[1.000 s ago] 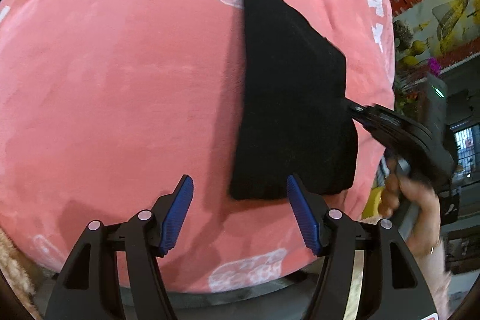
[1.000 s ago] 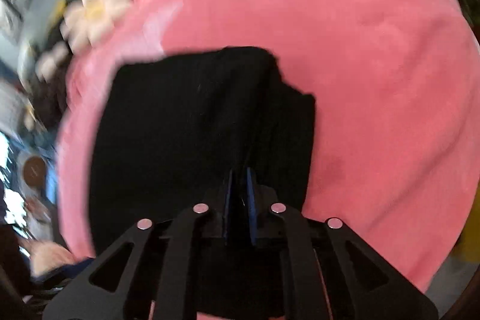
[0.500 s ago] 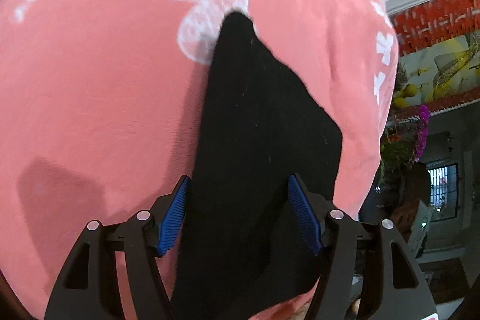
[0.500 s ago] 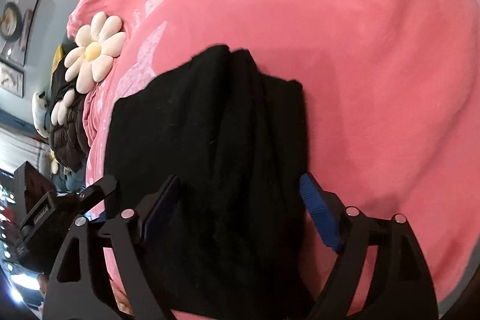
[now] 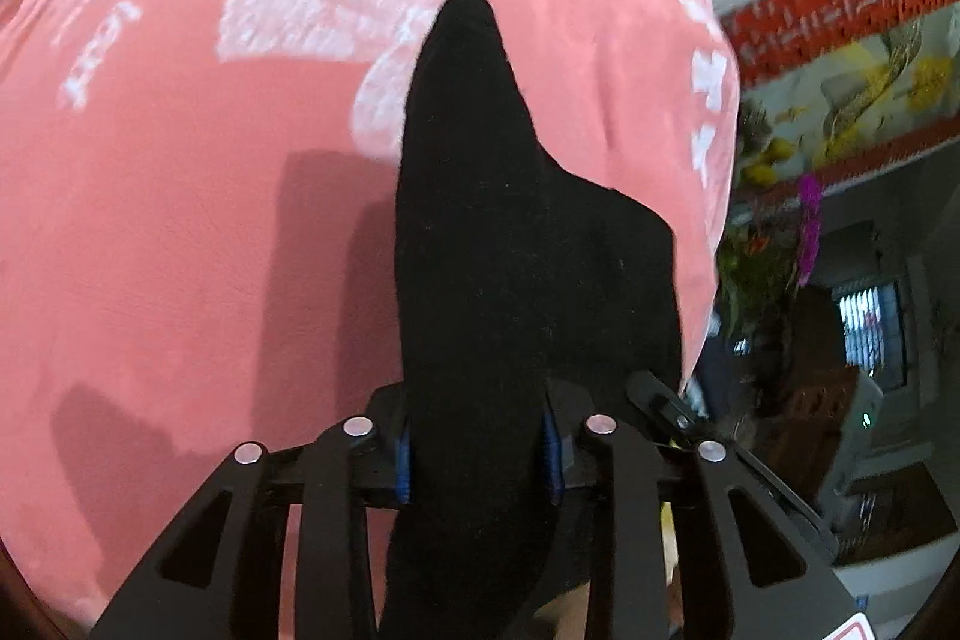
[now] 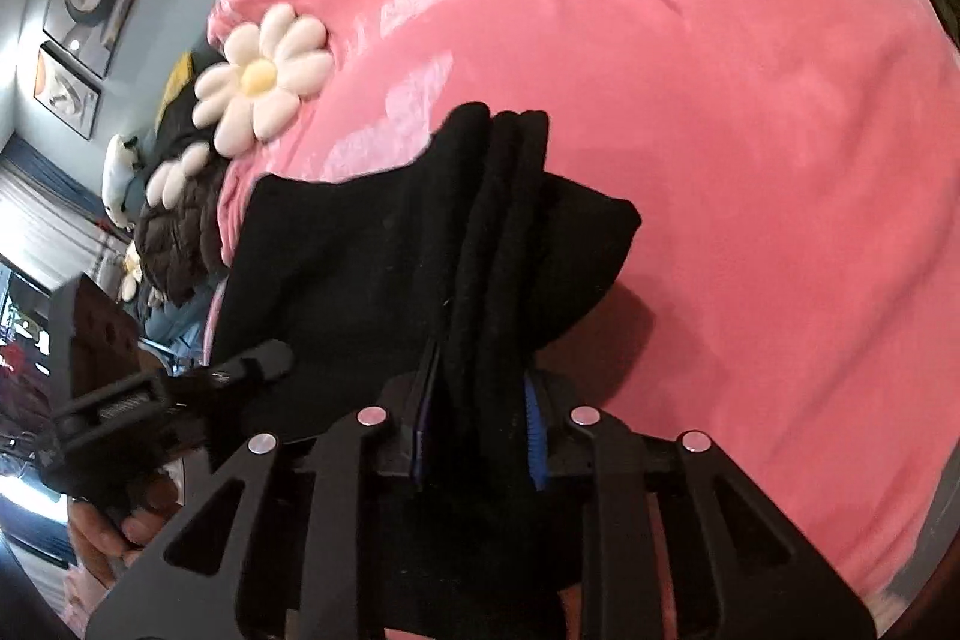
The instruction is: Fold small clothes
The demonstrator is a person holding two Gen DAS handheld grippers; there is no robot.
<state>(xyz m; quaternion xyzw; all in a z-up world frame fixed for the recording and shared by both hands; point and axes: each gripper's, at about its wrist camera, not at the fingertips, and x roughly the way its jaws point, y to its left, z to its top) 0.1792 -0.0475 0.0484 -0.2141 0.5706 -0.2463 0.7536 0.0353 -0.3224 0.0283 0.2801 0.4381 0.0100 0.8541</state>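
Both grippers, left (image 5: 477, 454) and right (image 6: 474, 436), pinch the black cloth (image 5: 510, 250) bunched between their fingers; lifting the 2 together should keep its edges aligned over the pink blanket (image 5: 180, 220).

Bright, even light; fisheye-warped, slightly blurred edges.

both jaws closed on black cloth (image 5: 510, 250)

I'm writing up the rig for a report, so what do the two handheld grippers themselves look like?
Both the left gripper and the right gripper are matte black plastic, with two fingers on cut-out triangular linkages. Round silver pivot pins mark the joints, and the finger pads are ribbed blue rubber. A red-and-white label corner shows on the left one. No cables are visible.
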